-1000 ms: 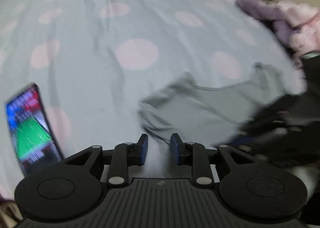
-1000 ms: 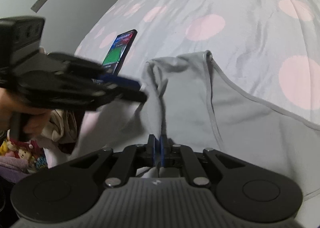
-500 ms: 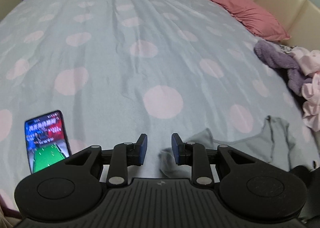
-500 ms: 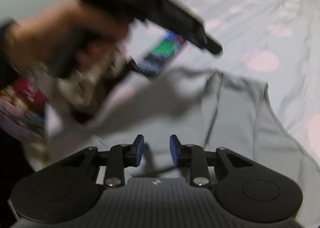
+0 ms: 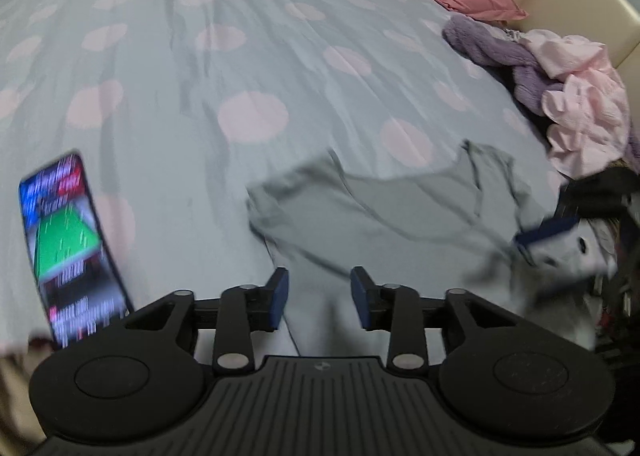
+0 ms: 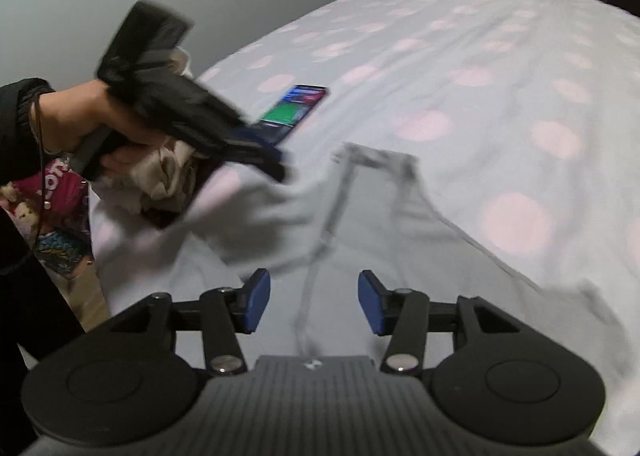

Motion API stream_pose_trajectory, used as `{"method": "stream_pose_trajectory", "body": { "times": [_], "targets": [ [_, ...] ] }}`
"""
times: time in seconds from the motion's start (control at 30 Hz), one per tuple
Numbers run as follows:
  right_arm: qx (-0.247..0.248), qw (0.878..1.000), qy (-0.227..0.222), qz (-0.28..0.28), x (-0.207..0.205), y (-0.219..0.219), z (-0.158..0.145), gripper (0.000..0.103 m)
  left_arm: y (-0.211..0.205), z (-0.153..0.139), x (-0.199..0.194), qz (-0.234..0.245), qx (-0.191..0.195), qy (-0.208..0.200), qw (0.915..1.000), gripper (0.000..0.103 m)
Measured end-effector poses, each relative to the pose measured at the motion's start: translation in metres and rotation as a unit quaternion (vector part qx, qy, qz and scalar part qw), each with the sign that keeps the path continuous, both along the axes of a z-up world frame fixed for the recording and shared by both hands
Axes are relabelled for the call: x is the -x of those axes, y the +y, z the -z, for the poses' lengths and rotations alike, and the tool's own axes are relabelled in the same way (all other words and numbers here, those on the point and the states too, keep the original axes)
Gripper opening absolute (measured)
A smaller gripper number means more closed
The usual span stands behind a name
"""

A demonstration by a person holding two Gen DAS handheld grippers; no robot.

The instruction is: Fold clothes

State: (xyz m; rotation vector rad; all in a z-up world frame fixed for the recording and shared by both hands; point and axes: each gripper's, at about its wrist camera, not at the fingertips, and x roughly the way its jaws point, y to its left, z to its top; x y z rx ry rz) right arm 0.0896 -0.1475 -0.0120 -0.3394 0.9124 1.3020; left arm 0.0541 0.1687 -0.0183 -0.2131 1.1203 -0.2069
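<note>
My left tongs (image 5: pixel 316 298) and right tongs (image 6: pixel 314 302) are both spread apart, empty, above the grey top (image 5: pixel 400 212) lying on the dotted bed (image 5: pixel 256 56).

grey top (image 5: pixel 400 216): thin matt cloth | bedspread (image 5: pixel 240 56): smooth matt cotton | phone (image 5: pixel 68 240): glossy glass | purple garment (image 5: pixel 504 52): fuzzy fleece

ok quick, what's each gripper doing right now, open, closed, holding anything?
Left gripper: open, holding nothing, over the grey tank top.
Right gripper: open, holding nothing, over the same top.
</note>
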Motion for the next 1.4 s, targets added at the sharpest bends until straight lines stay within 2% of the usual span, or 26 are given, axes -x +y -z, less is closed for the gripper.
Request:
{"method": "stream_pose_trajectory", "body": {
  "times": [0.07, 0.23, 0.37, 0.47, 0.53, 0.6, 0.7, 0.8, 1.07, 1.17, 1.2, 1.37, 1.4],
  "targets": [
    [0.007, 1.0, -0.028, 0.007, 0.009, -0.033, -0.006, 0.053, -0.009, -0.009, 0.024, 0.008, -0.008, -0.002, 0.9999, 0.034],
    [0.028, 0.994, -0.101, -0.004, 0.055, -0.107, -0.003, 0.053, -0.051, -0.023, 0.1, 0.083, -0.029, -0.027, 0.9958, 0.041],
    [0.078, 0.976, -0.18, -0.089, 0.117, -0.149, 0.016, 0.053, -0.074, -0.011, 0.138, 0.143, -0.056, -0.036, 0.9875, 0.042],
    [0.099, 0.964, -0.201, -0.14, 0.151, -0.166, 0.032, 0.053, -0.086, -0.001, 0.159, 0.184, -0.078, -0.041, 0.979, 0.042],
    [0.123, 0.953, -0.219, -0.172, 0.167, -0.173, 0.043, 0.053, -0.094, 0.006, 0.173, 0.211, -0.093, -0.044, 0.972, 0.042],
    [0.155, 0.932, -0.252, -0.209, 0.181, -0.18, 0.058, 0.053, -0.102, 0.014, 0.187, 0.238, -0.108, -0.048, 0.9641, 0.042],
    [0.181, 0.908, -0.289, -0.244, 0.194, -0.187, 0.074, 0.053, -0.114, 0.024, 0.208, 0.278, -0.129, -0.052, 0.9504, 0.042],
    [0.191, 0.902, -0.297, -0.248, 0.195, -0.187, 0.078, 0.05, -0.126, 0.035, 0.229, 0.317, -0.151, -0.057, 0.9346, 0.041],
    [0.216, 0.887, -0.316, -0.259, 0.198, -0.187, 0.086, 0.048, -0.133, 0.054, 0.245, 0.364, -0.218, -0.069, 0.9031, 0.041],
    [0.226, 0.881, -0.323, -0.263, 0.2, -0.187, 0.089, 0.048, -0.139, 0.061, 0.248, 0.386, -0.244, -0.071, 0.8869, 0.034],
    [0.227, 0.88, -0.323, -0.263, 0.2, -0.186, 0.089, 0.048, -0.141, 0.062, 0.248, 0.394, -0.253, -0.071, 0.881, 0.033],
    [0.23, 0.881, -0.319, -0.261, 0.197, -0.183, 0.09, 0.048, -0.144, 0.067, 0.248, 0.412, -0.272, -0.073, 0.8667, 0.033],
    [0.23, 0.881, -0.319, -0.261, 0.197, -0.183, 0.091, 0.048, -0.145, 0.068, 0.25, 0.42, -0.279, -0.078, 0.8601, 0.033]
  ]
}}
